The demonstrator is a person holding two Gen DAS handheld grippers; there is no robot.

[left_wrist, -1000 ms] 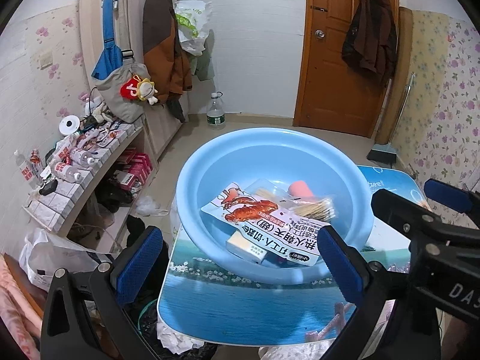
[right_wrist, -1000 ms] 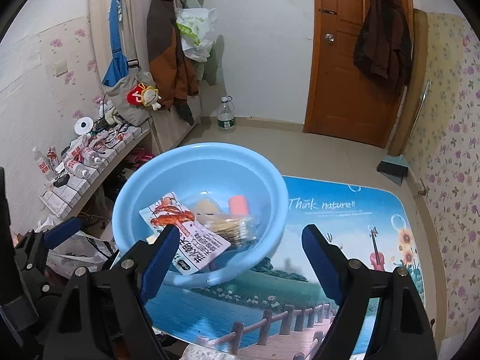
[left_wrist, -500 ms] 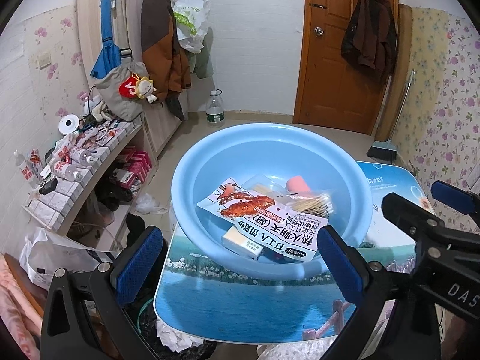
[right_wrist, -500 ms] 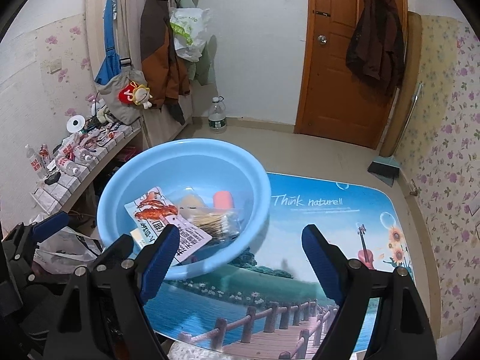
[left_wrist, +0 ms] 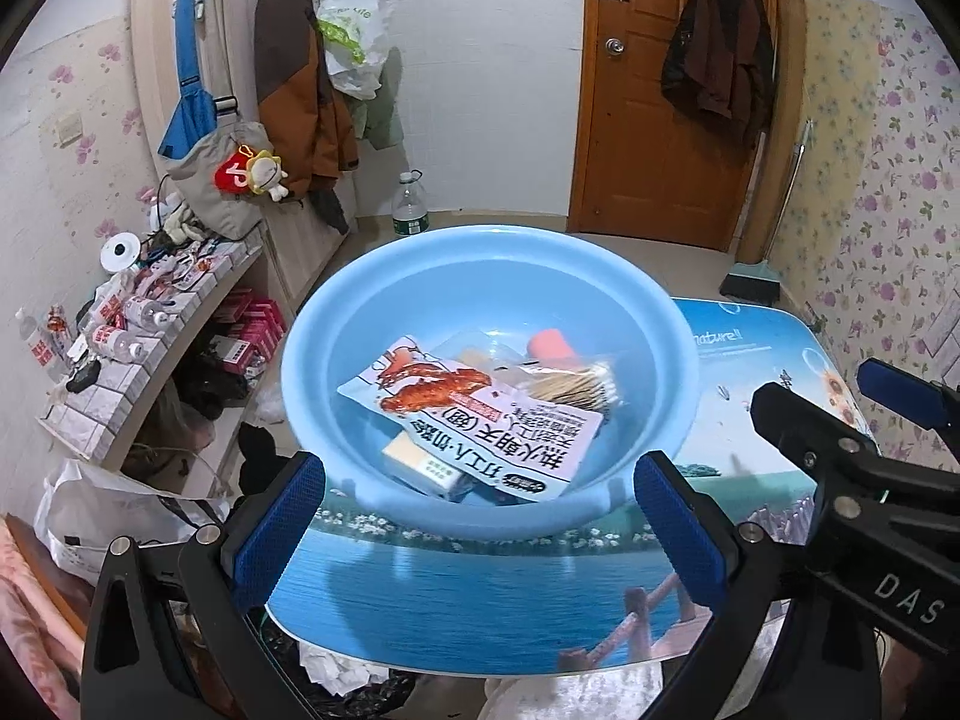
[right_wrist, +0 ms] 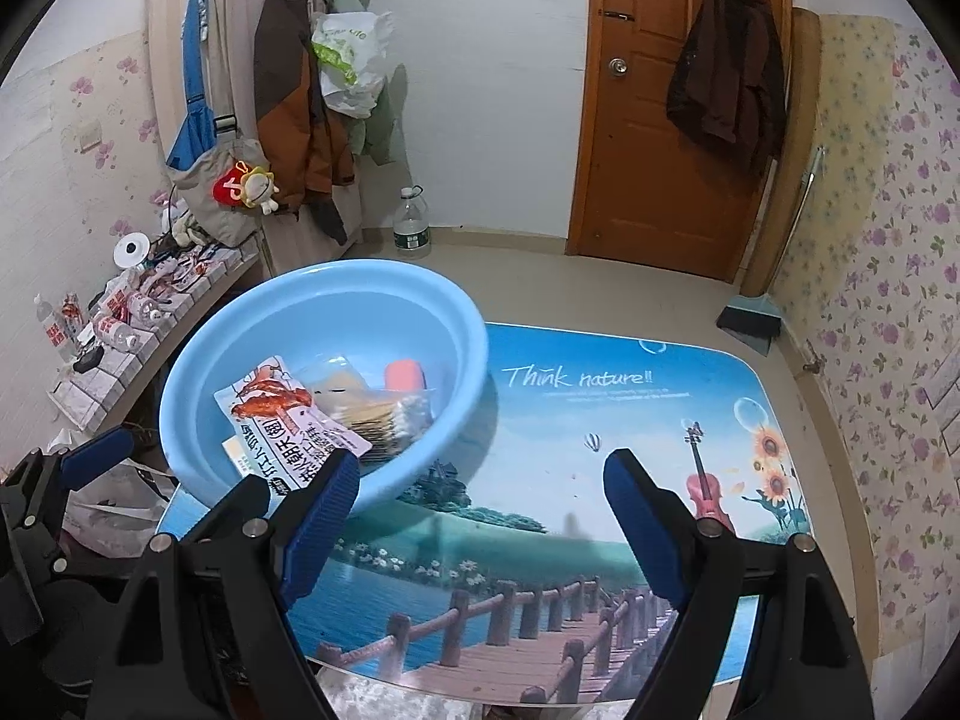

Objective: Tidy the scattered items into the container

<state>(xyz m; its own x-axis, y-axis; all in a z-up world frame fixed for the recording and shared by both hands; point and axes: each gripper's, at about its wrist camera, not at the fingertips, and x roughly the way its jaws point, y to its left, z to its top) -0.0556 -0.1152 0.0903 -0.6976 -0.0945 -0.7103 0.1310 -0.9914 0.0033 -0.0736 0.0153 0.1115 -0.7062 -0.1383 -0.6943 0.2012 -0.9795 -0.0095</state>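
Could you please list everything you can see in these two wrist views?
Basin: one, light blue, on the table's left part.
Snack packet: one, white and red, in the basin, on top.
Small box: one, pale yellow, under the packet.
Orange item: one, at the basin's back.
Table: one, landscape print.
Water bottle: one, clear, on the floor.
Left gripper: open, empty.
Right gripper: open, empty.

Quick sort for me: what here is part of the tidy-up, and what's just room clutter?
Job:
blue basin
snack packet
orange tube
cotton swab pack
small yellow box

Clutter:
water bottle
dustpan
shelf bottles
hanging coats
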